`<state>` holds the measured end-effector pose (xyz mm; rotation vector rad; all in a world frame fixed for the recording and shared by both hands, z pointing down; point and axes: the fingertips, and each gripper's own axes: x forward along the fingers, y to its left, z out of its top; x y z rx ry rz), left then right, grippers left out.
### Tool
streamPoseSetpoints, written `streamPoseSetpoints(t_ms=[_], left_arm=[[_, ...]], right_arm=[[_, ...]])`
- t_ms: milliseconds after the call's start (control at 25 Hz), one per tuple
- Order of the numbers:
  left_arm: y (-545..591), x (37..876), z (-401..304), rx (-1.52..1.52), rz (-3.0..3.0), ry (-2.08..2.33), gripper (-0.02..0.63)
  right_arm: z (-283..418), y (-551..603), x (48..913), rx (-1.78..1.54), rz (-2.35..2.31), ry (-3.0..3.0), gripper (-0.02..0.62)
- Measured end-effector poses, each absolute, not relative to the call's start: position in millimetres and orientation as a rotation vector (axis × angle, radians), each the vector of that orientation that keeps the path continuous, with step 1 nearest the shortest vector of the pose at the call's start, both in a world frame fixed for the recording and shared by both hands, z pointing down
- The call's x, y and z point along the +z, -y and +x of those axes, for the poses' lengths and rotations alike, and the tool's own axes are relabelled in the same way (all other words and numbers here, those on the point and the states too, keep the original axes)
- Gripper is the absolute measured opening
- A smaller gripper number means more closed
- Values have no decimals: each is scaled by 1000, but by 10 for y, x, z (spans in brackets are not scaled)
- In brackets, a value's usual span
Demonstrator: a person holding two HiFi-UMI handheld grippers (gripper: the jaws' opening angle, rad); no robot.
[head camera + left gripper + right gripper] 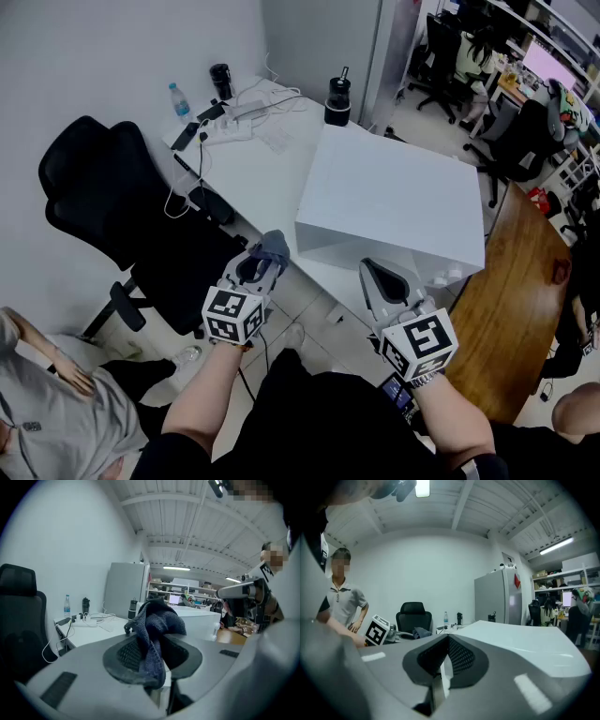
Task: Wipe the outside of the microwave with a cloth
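Note:
The white microwave (pixel 394 202) sits on the white desk (pixel 253 173), a little ahead of both grippers; its top fills the right of the right gripper view as the microwave (pixel 520 637). My left gripper (pixel 267 255) is shut on a dark blue cloth (pixel 273 248), held in front of the desk's near edge, left of the microwave's front corner. In the left gripper view the cloth (pixel 154 634) hangs bunched between the jaws, with the microwave (pixel 199 620) behind it. My right gripper (pixel 382 279) is shut with nothing in it, just before the microwave's front face.
A black office chair (pixel 122 220) stands left of the desk. A water bottle (pixel 180 101), a power strip with cables (pixel 230 122) and a black flask (pixel 337 98) sit at the desk's back. A wooden table (pixel 516 309) lies to the right. A seated person (pixel 56 394) is at lower left.

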<state>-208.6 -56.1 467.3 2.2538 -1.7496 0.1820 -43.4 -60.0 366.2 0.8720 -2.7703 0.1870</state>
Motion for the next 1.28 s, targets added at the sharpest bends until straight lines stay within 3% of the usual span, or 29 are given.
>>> streamPoseSetpoints(t_ms=[600,1280], left_arm=[[1588,5304,-2255,369,2459,1446,100],[2399,5555,-2273,429,2512,1305,98]], right_arm=[[-1176,1495,3632,161,1001,2703,2],[-1233,2073,3645,186,1129,2646,2]])
